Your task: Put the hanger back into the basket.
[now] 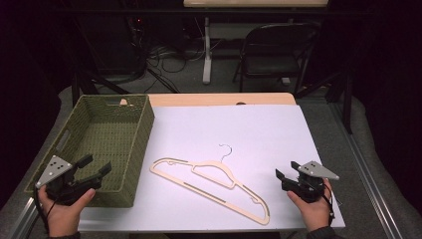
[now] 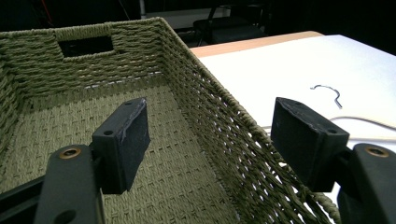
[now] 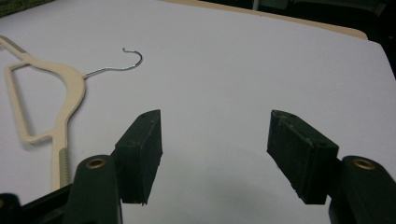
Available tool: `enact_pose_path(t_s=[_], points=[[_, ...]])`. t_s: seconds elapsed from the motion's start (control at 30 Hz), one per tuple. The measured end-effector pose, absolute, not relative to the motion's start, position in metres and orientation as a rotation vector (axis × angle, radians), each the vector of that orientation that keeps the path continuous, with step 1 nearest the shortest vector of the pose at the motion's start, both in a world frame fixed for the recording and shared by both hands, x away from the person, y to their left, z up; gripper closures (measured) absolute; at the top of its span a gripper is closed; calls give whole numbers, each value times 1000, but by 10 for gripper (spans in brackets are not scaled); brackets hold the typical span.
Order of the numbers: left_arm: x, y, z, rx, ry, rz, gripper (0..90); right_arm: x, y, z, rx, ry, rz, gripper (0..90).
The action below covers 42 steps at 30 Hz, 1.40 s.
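Note:
A cream plastic hanger [image 1: 214, 181] with a metal hook [image 1: 226, 150] lies flat on the white sheet [image 1: 249, 134], near the table's front middle. My left gripper [image 1: 94, 167] hovers open over the near right corner of the green woven basket [image 1: 59, 144]; its jaws straddle the basket's right wall [image 2: 233, 135]. At the front right my right gripper [image 1: 287, 170] stands open above bare sheet, a short way right of the hanger's lower end. The hanger [image 3: 60, 93] and its hook [image 3: 133, 60] show at the left of the right gripper view. Nothing sits between either pair of jaws.
The basket is empty and has a handle slot [image 2: 86, 45] in its far wall. A strip of wooden tabletop [image 1: 224, 98] runs behind the sheet. Beyond the table stand a black folding chair [image 1: 273, 50] and a tangle of cables [image 1: 169, 59] on the floor.

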<state>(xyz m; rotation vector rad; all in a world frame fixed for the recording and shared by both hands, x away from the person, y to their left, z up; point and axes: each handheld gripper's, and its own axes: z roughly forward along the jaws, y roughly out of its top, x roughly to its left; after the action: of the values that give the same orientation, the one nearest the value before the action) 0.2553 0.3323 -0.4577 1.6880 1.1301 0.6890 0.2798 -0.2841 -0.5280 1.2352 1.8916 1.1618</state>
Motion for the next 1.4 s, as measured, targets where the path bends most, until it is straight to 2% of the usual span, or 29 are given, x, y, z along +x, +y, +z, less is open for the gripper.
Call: enact_pose_path(t_s=[0.1,0.27,0.5,0.53,0.8,0.9,0.97,1.23,1.27,1.4], points=[[256,333,-458,1690,1144,687,280,280,-282,-527,1226,1928,1144,339],[255,335,-458,1686,1151,675,279,282,-273,-524,1207,1995,1109,268],[253,335,-455,1684,1147,677,279,286,-266,-512,1163,2065,1056,268],[253,335,-455,1679,1146,677,279,289,-263,-506,1150,2085,1060,289],[253,336,-454,1680,1145,675,280,307,-251,-473,1072,2176,1001,292],[252,336,-454,1675,1147,675,279,310,-247,-467,1061,2209,979,299],[252,335,-454,1677,1149,677,280,313,-243,-463,1053,2262,950,356],[253,335,-454,1683,1147,671,284,330,-223,-454,1027,2452,784,351],[253,335,-454,1683,1147,671,285,334,-218,-455,1006,2451,818,383],[253,334,-454,1685,1146,667,286,338,-213,-450,992,2497,770,381]])
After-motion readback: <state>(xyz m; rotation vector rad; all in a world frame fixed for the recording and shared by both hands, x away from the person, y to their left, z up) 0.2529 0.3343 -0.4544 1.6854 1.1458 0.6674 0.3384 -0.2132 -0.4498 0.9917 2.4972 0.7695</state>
